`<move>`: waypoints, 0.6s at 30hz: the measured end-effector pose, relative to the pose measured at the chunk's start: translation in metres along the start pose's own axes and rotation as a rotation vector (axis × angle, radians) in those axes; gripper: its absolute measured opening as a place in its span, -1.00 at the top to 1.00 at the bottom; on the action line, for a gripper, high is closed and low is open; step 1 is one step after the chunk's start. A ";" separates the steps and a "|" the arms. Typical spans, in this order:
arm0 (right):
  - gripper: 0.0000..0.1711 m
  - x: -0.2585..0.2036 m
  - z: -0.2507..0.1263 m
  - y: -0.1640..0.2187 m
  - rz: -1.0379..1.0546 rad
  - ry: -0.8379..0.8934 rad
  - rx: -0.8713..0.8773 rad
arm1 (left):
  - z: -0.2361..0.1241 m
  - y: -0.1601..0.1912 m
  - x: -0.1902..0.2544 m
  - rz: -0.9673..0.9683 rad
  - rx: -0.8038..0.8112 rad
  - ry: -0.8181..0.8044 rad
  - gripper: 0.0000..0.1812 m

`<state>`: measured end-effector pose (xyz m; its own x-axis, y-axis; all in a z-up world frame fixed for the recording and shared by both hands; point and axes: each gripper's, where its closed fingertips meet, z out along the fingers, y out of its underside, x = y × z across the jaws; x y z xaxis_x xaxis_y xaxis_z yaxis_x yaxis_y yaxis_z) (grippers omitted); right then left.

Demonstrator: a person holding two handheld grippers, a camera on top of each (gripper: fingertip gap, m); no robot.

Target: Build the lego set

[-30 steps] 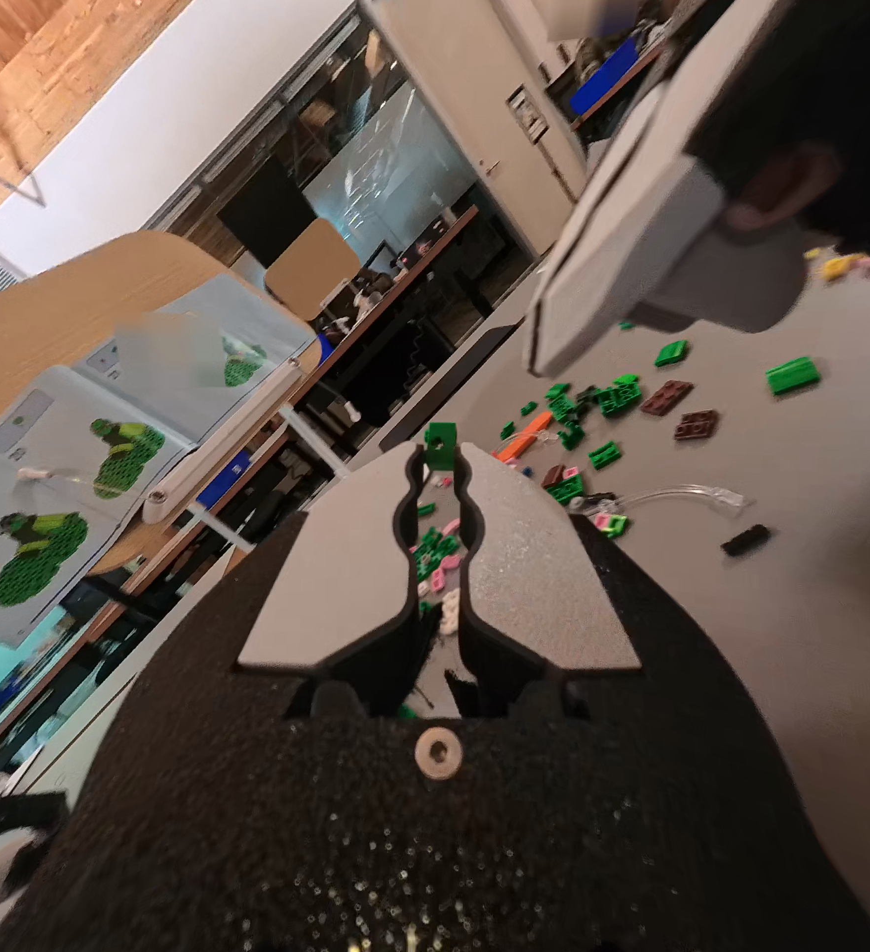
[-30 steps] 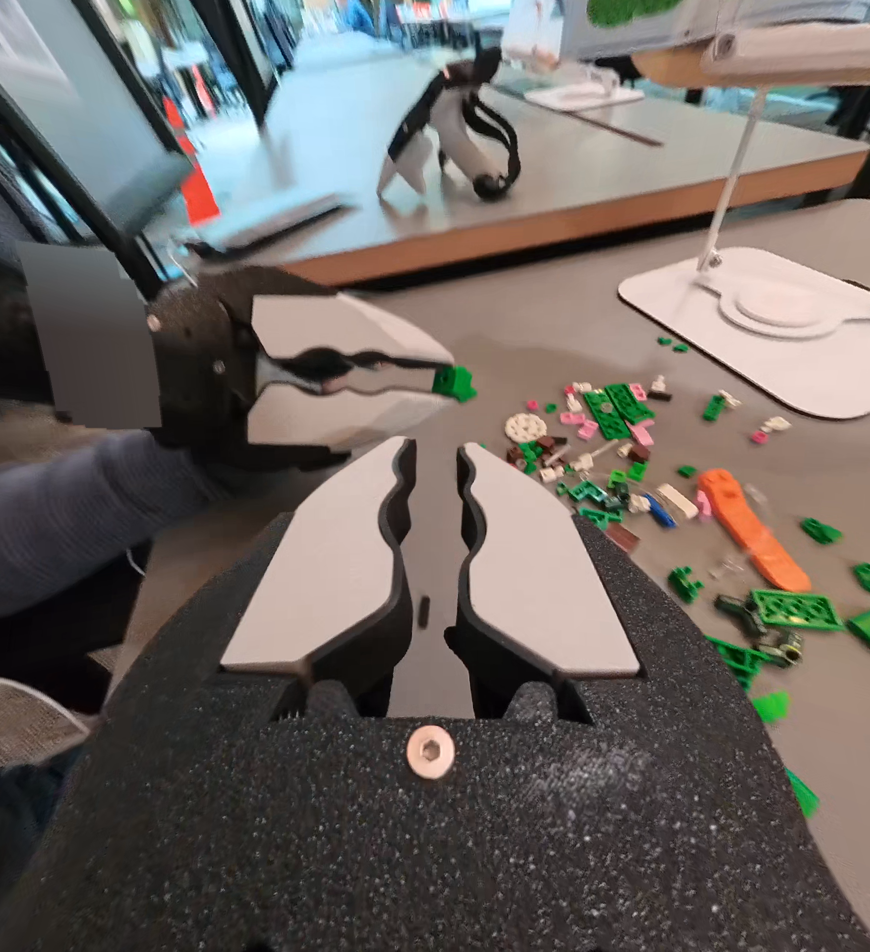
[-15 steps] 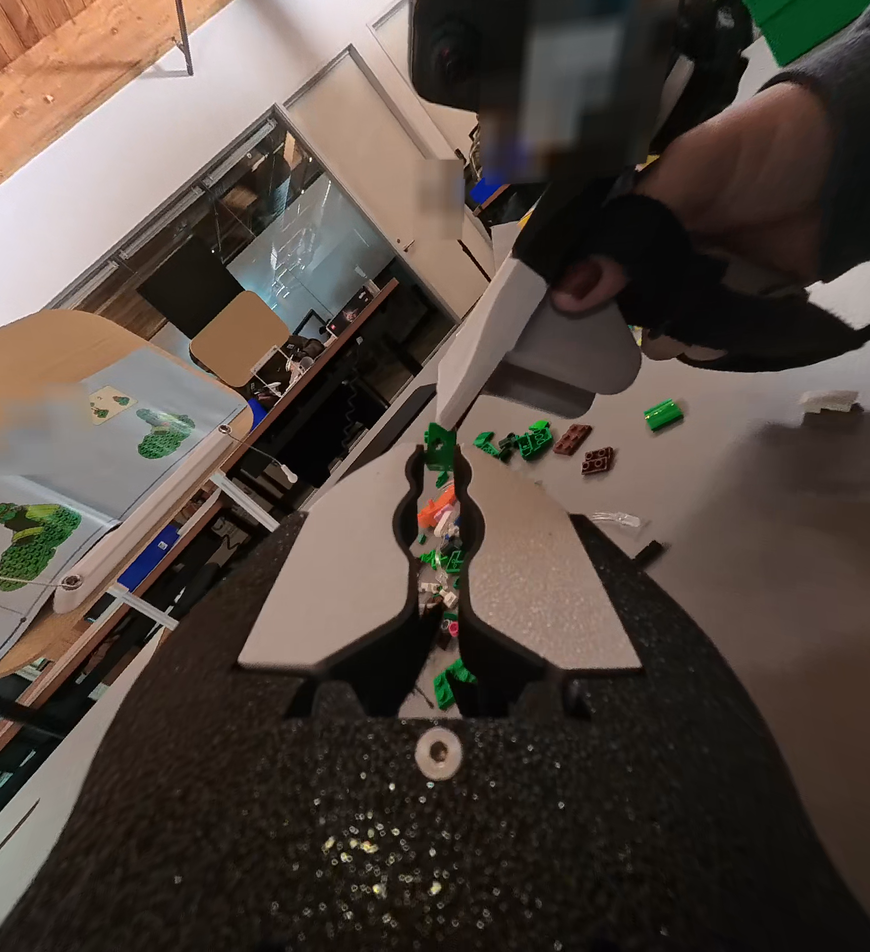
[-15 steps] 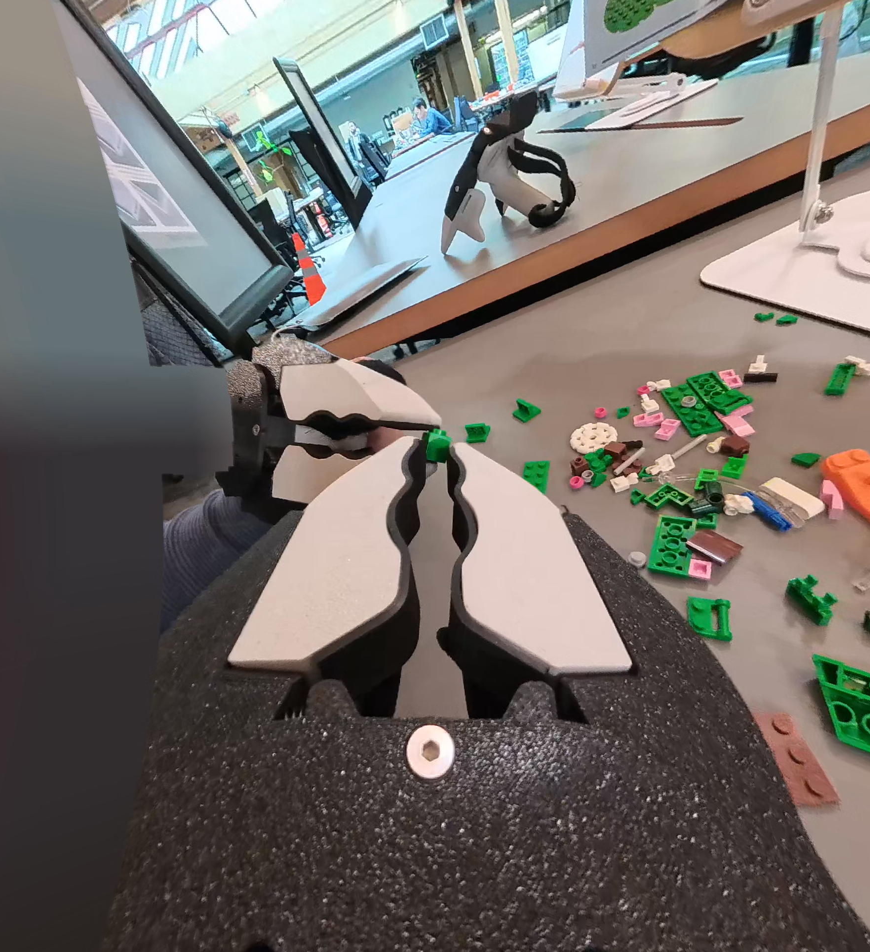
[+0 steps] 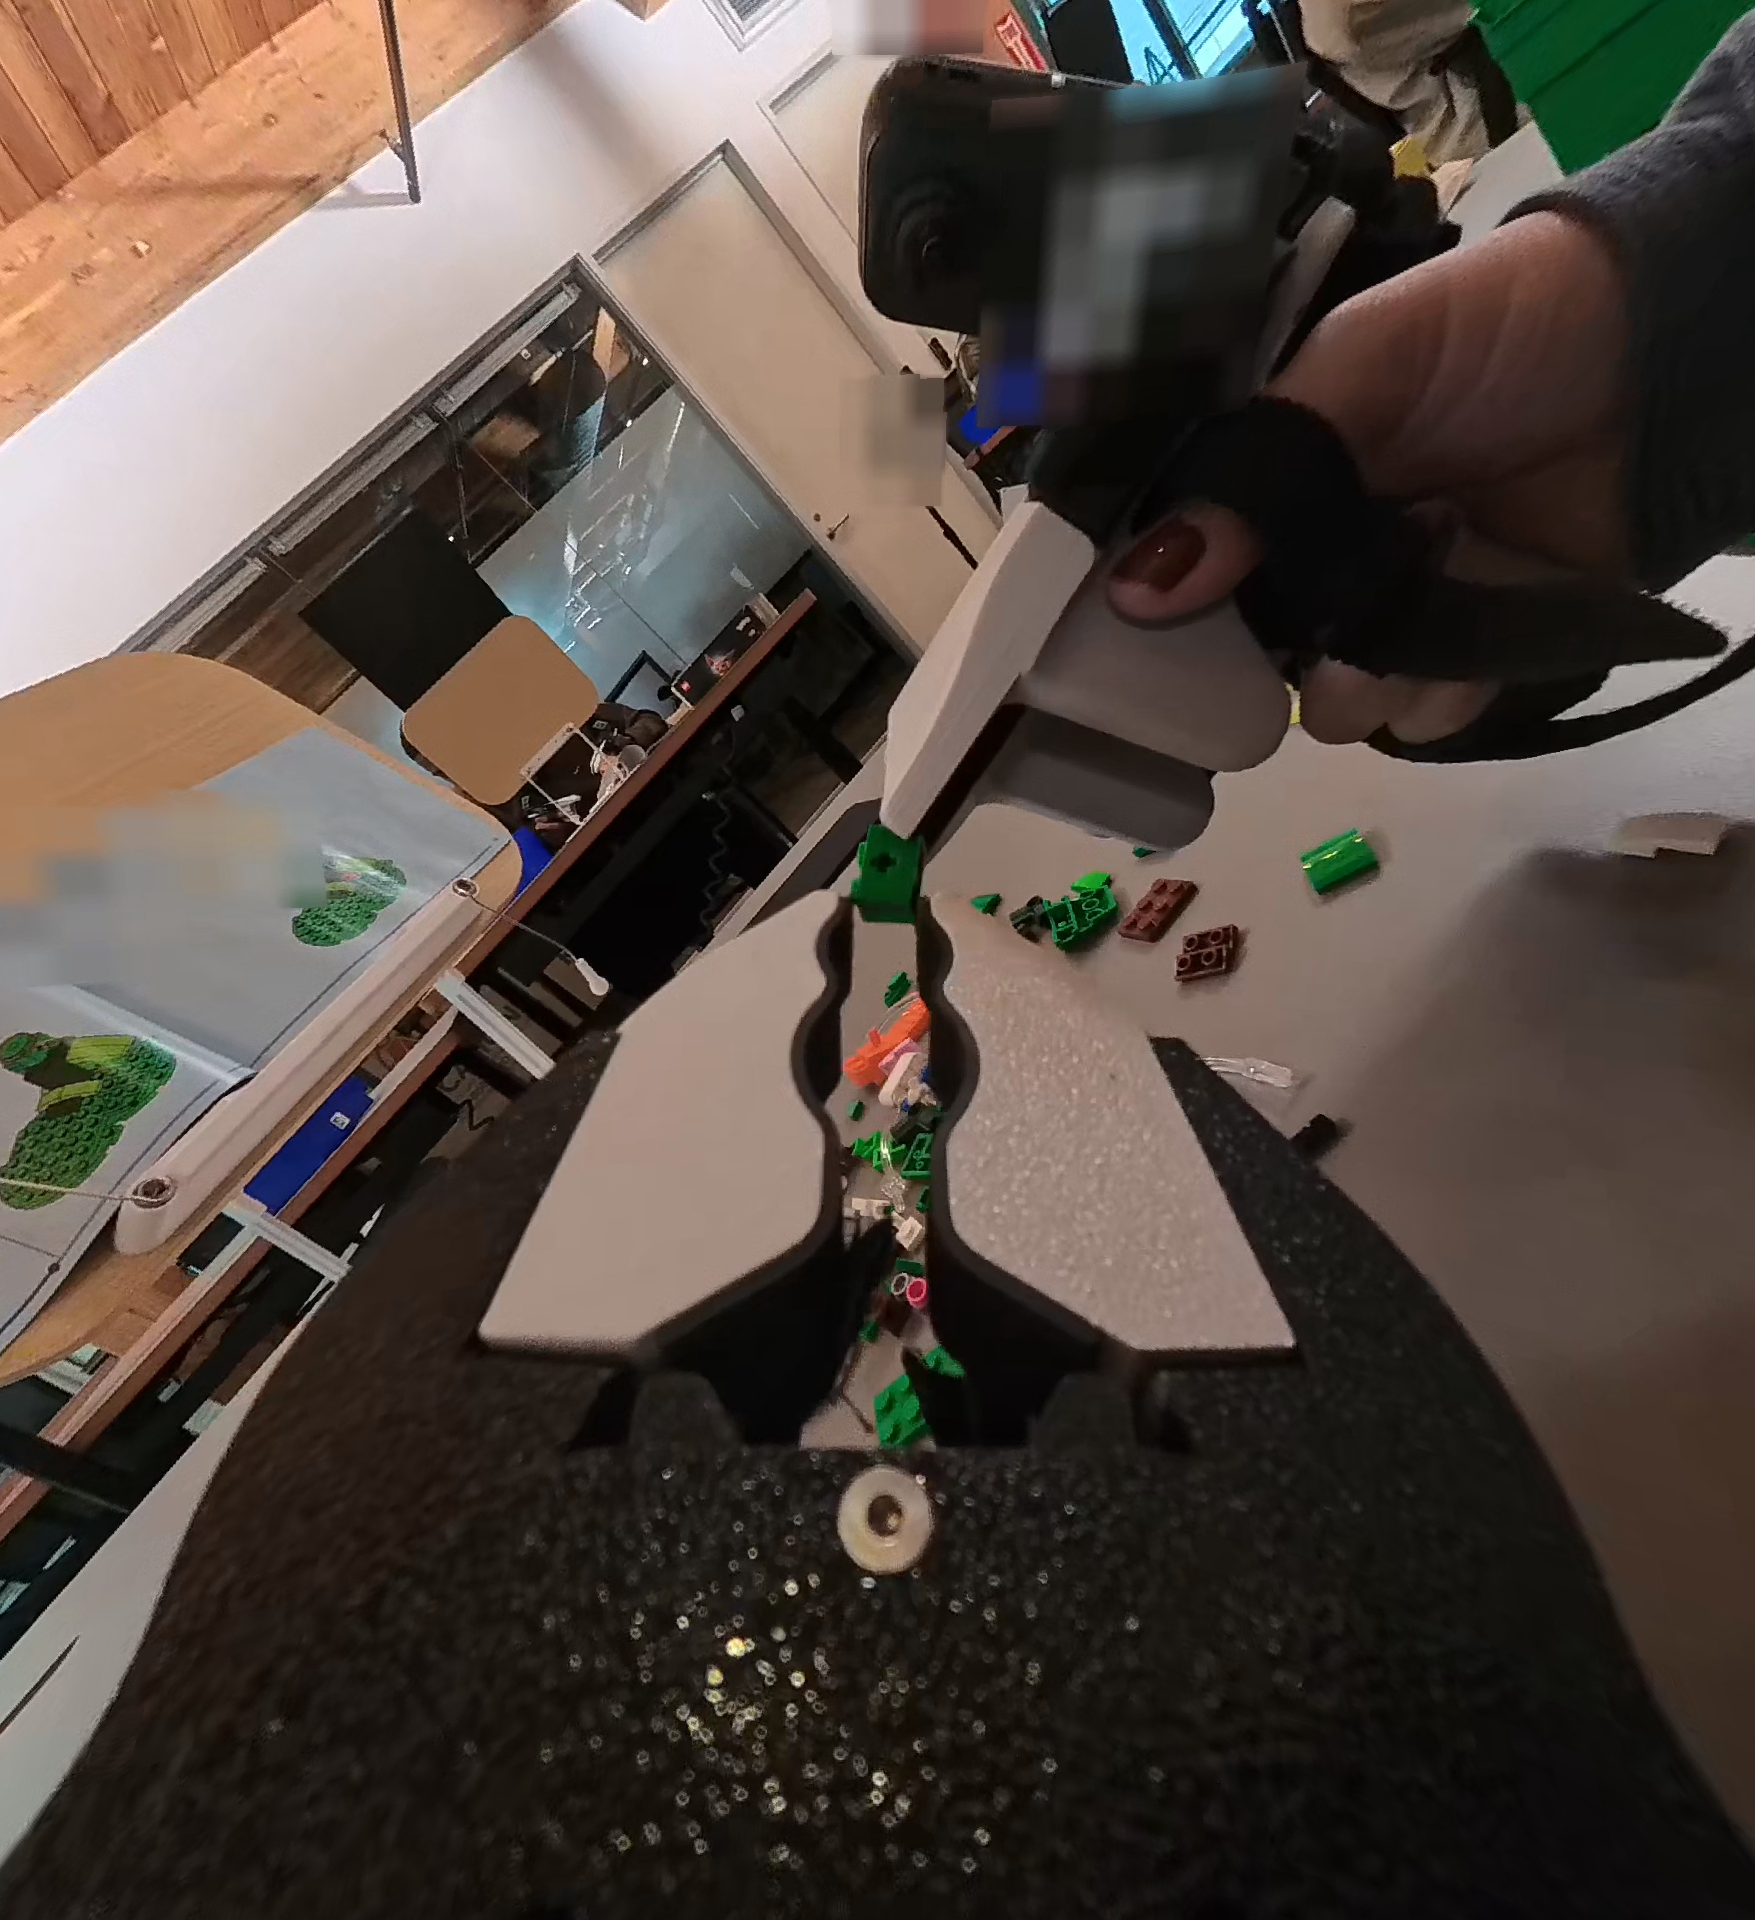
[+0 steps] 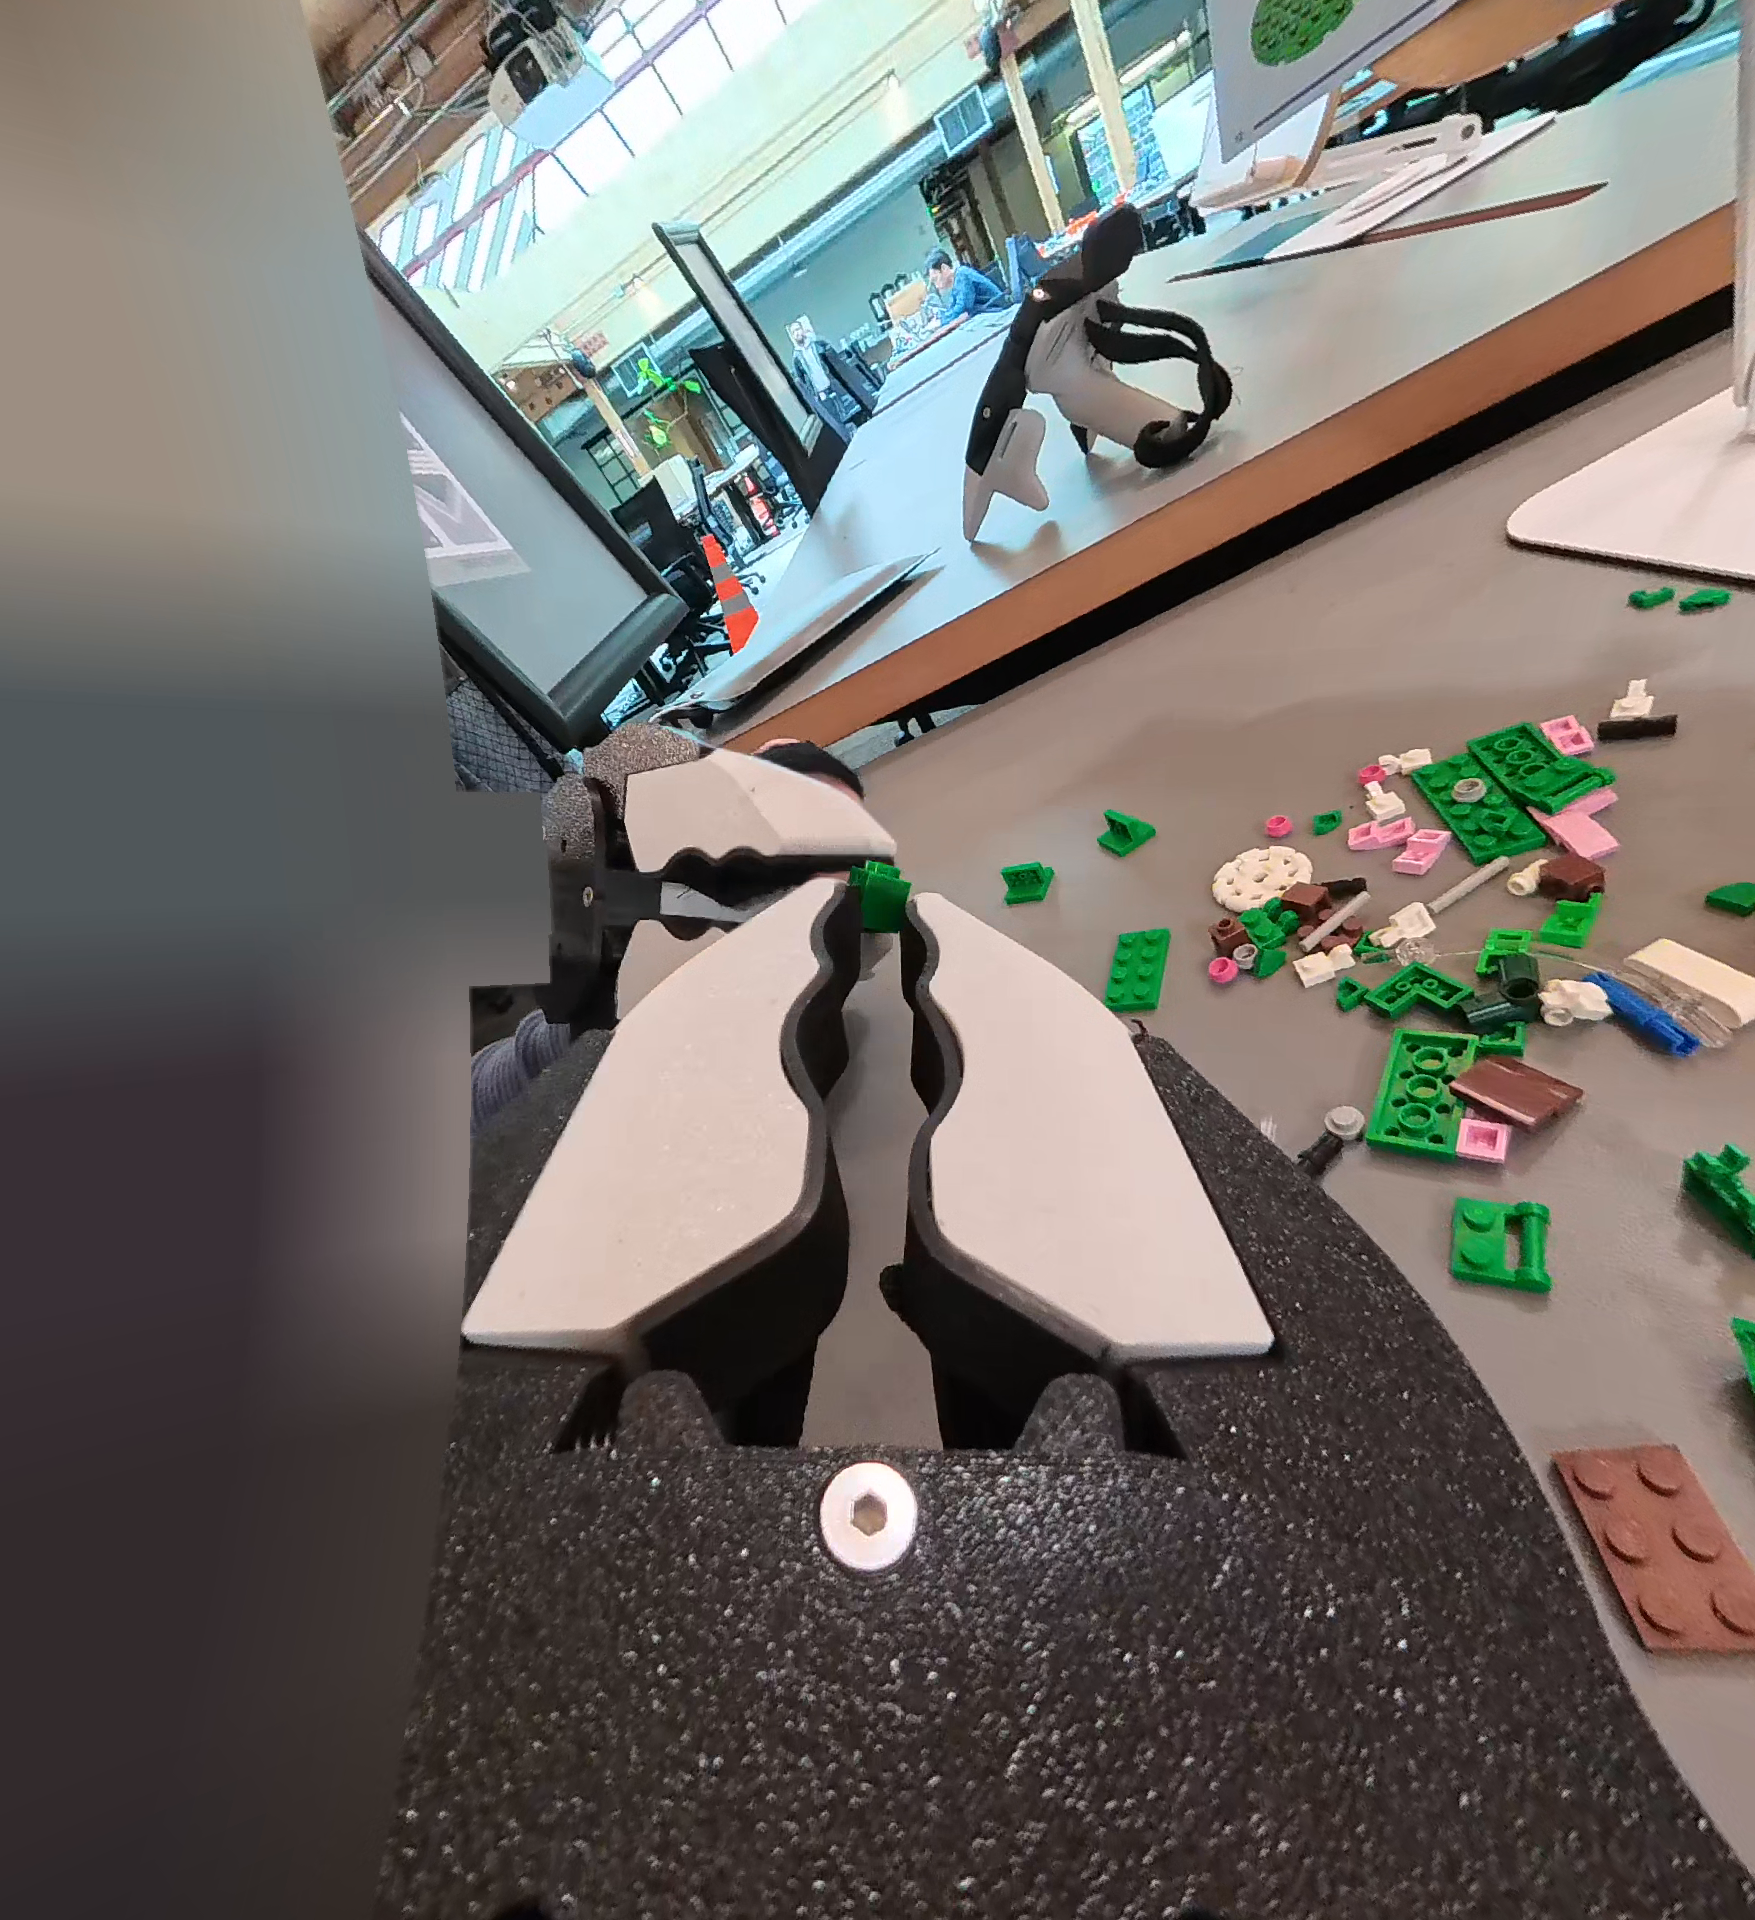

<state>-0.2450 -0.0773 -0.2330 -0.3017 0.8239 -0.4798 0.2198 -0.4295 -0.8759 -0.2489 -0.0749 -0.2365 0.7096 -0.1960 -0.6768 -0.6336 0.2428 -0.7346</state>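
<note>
A small green brick sits between the tips of my left gripper, which is shut on it and holds it above the grey table. My right gripper comes in from the upper right, held by a hand, and its tips meet the top of the brick. In the right wrist view the same green brick lies between the narrowly spaced tips of my right gripper. The left gripper reaches in from the left, holding the brick's other side.
Loose green, pink, white and brown pieces lie scattered on the table to the right, with a brown plate nearest. An instruction sheet hangs on a white stand. A spare gripper rests on the far table. The grippers are tip to tip, or close to it. The brown plate is about 15 cm from both grippers' fingertips. Look for it in the left wrist view too.
The right gripper came in to the left gripper and its jaws narrowed around the green brick. The left gripper kept its hold throughout.
</note>
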 end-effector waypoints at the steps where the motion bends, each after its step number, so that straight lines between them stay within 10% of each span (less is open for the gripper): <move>1: 0.92 0.000 0.000 0.000 0.000 -0.001 0.000 | 0.000 0.000 0.000 0.003 0.000 0.000 0.89; 18: 0.92 0.002 0.001 0.002 -0.002 0.002 -0.003 | -0.001 0.003 0.000 -0.006 -0.028 0.015 0.91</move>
<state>-0.2462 -0.0770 -0.2359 -0.2999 0.8256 -0.4779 0.2218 -0.4269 -0.8767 -0.2517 -0.0748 -0.2388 0.7087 -0.2112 -0.6732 -0.6383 0.2146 -0.7392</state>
